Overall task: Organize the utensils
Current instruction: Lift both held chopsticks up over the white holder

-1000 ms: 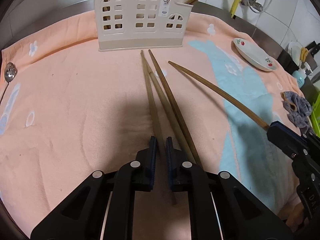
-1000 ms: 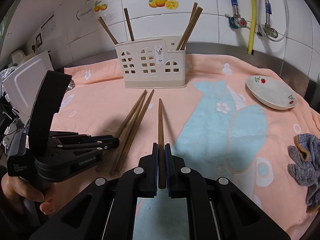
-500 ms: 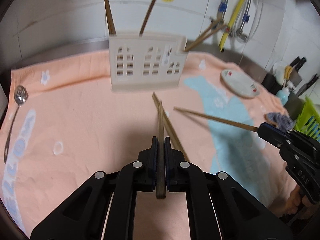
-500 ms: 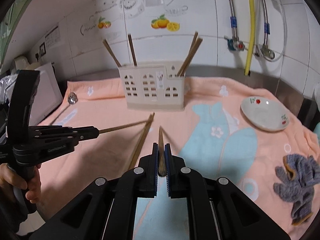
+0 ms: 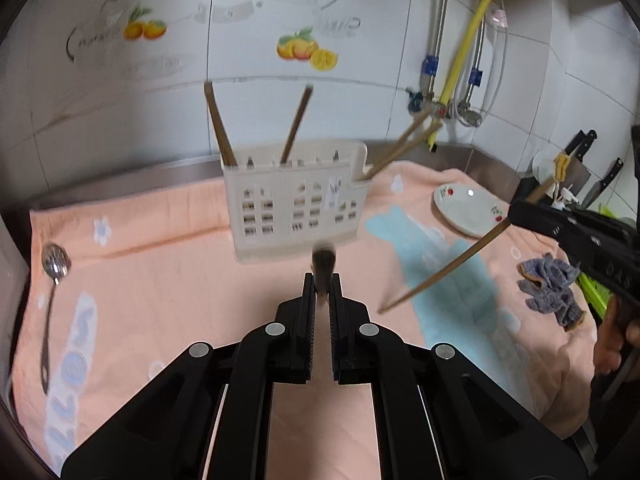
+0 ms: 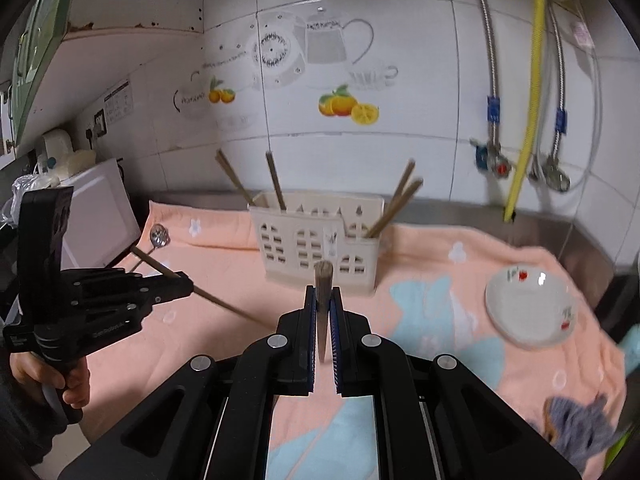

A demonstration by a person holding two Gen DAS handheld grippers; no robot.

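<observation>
Black plastic, nearest item in each wrist view: the left gripper (image 5: 322,292) and the right gripper (image 6: 323,300), each with jaws clamped on one chopstick.
Left chopstick (image 5: 323,270): brown wood, blurred, seen end-on between the jaws, raised clear of the towel; from the right wrist view it crosses the jaws at a slant above the cloth.
Right chopstick (image 6: 322,300): brown wood, blunt end standing up past the pads, thin end hanging below; in the left wrist view it slants down toward the cloth from the jaws at the right edge.
Towel (image 6: 224,256): peach with pale blue shapes and white flowers, covering the counter.
Grey rag (image 5: 550,292): crumpled, on the towel's right side.
Spoon (image 5: 54,276): metal, lying on the towel's left side.
Plate (image 6: 528,308): white, red fruit print, right of the holder.
Utensil holder (image 5: 296,208): cream plastic with window cut-outs, upright at the towel's far edge; chopsticks in it lean out left and right.
Tiled wall (image 6: 360,40): white, fruit decals, pipes and a yellow hose at right.
</observation>
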